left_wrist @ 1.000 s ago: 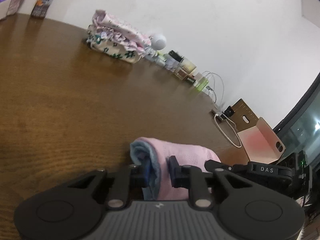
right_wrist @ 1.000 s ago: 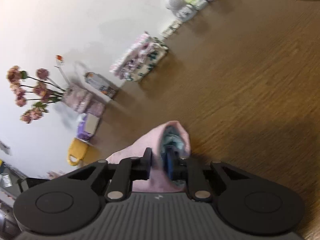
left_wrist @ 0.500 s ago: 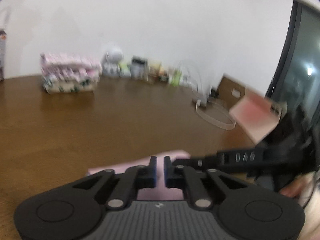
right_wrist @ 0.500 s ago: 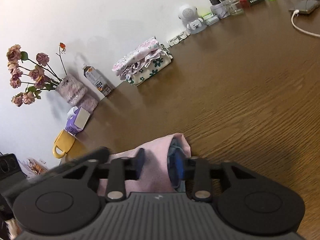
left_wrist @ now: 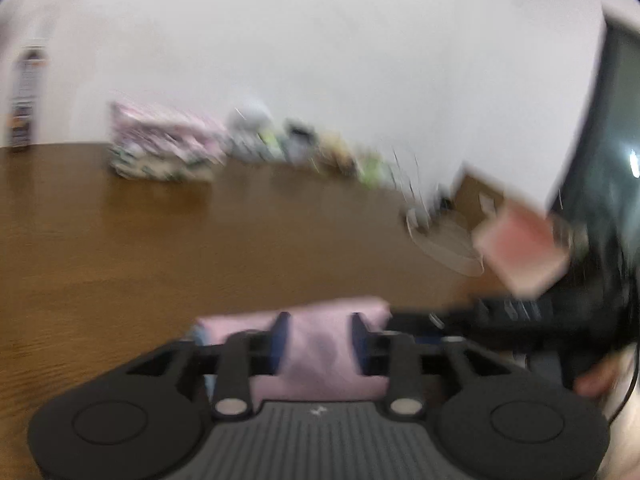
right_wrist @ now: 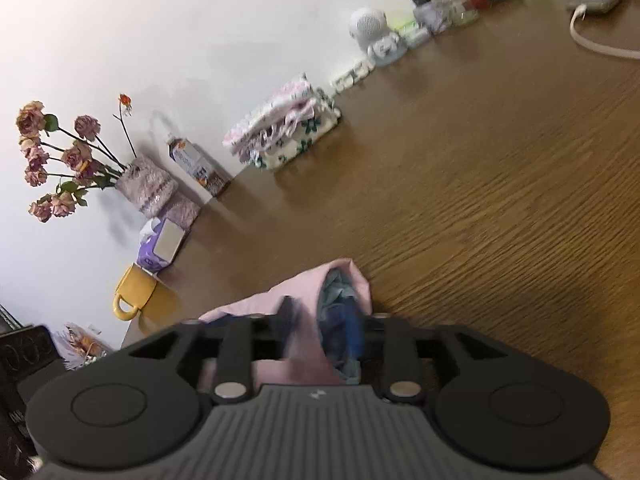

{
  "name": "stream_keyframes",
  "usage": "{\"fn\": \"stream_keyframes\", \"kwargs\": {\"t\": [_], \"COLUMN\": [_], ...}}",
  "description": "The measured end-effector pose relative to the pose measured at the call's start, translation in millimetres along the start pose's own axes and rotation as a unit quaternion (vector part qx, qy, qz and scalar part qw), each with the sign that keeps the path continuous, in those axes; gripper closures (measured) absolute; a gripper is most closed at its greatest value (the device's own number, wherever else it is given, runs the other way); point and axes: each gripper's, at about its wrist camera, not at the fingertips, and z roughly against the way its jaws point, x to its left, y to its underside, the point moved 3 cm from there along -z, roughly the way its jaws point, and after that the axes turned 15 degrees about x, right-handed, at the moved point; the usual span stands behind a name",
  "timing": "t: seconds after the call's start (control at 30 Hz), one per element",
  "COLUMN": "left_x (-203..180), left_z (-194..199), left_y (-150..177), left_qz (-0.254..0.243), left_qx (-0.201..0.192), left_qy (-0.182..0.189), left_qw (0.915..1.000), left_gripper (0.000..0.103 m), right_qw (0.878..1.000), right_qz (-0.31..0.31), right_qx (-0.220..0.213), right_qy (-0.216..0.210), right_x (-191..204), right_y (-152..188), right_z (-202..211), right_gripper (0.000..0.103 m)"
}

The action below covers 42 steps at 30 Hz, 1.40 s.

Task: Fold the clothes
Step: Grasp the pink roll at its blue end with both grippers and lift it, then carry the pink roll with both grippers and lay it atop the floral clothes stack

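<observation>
A folded pink garment (left_wrist: 320,356) with a pale blue lining lies on the brown wooden table (left_wrist: 200,248), close in front of both grippers. In the blurred left wrist view my left gripper (left_wrist: 319,338) has its jaws opening, and the garment's pink top shows in the gap without the pads pressing on it. My right gripper (right_wrist: 322,326) is at the garment's open end (right_wrist: 340,292). Its jaws are opening too, with the pink fold and blue lining loose between its fingers. The right gripper (left_wrist: 500,316) also shows in the left view, just right of the garment.
A stack of folded floral clothes (right_wrist: 284,132) sits by the back wall. Along the wall stand a vase of dried roses (right_wrist: 144,184), a carton (right_wrist: 200,168), a tissue box (right_wrist: 160,244), a yellow mug (right_wrist: 134,292), a white speaker (right_wrist: 372,32) and small jars. A white cable (right_wrist: 592,36) and a cardboard box (left_wrist: 516,240) are at the right.
Both grippers have let go of the pink garment and spread their jaws. The left gripper rolled to level and rose a little; the right one rolled slightly and stayed in place.
</observation>
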Motion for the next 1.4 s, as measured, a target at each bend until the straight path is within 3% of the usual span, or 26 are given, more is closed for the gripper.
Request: {"fn": "stream_keyframes", "kwargs": {"t": [0.07, 0.17, 0.3, 0.37, 0.43, 0.5, 0.67, 0.83, 1.03, 1.27, 1.4], "left_x": [15, 37, 59, 66, 73, 78, 79, 80, 82, 80, 82], "left_z": [7, -3, -18, -21, -27, -32, -36, -41, -41, -28, -14], "left_y": [1, 5, 13, 13, 12, 11, 8, 9, 1, -33, -71], "left_qz": [0.028, 0.084, 0.167, 0.195, 0.214, 0.231, 0.226, 0.223, 0.209, 0.185, 0.172], "left_qx": [0.0, 0.047, 0.077, 0.077, 0.08, 0.085, 0.083, 0.082, 0.076, 0.02, -0.022], "left_qy": [-0.016, 0.002, 0.068, 0.082, 0.097, 0.112, 0.113, 0.122, 0.134, 0.138, 0.135], "left_qw": [0.9995, 0.9954, 0.9805, 0.9744, 0.9688, 0.9628, 0.9638, 0.9639, 0.9657, 0.9728, 0.9754], "left_gripper": [0.045, 0.043, 0.047, 0.054, 0.061, 0.064, 0.073, 0.082, 0.09, 0.091, 0.091], "right_qw": [1.0, 1.0, 0.998, 0.997, 0.997, 0.996, 0.995, 0.993, 0.993, 0.998, 0.997], "right_qz": [0.003, -0.018, -0.042, -0.05, -0.059, -0.062, -0.064, -0.078, -0.07, 0.007, 0.051], "right_qx": [-0.006, 0.01, 0.029, 0.032, 0.037, 0.045, 0.05, 0.057, 0.064, 0.04, 0.018], "right_qy": [0.01, 0.0, -0.032, -0.041, -0.044, -0.048, -0.052, -0.063, -0.075, -0.058, -0.057], "right_x": [-3, -14, -19, -19, -21, -22, -22, -27, -28, -3, 21], "right_y": [1, 0, 0, -1, -3, -5, -6, -6, -15, -55, -90], "right_z": [7, 3, -8, -12, -16, -20, -23, -30, -34, -29, -23], "right_gripper": [0.046, 0.044, 0.044, 0.047, 0.061, 0.063, 0.066, 0.084, 0.091, 0.092, 0.092]}}
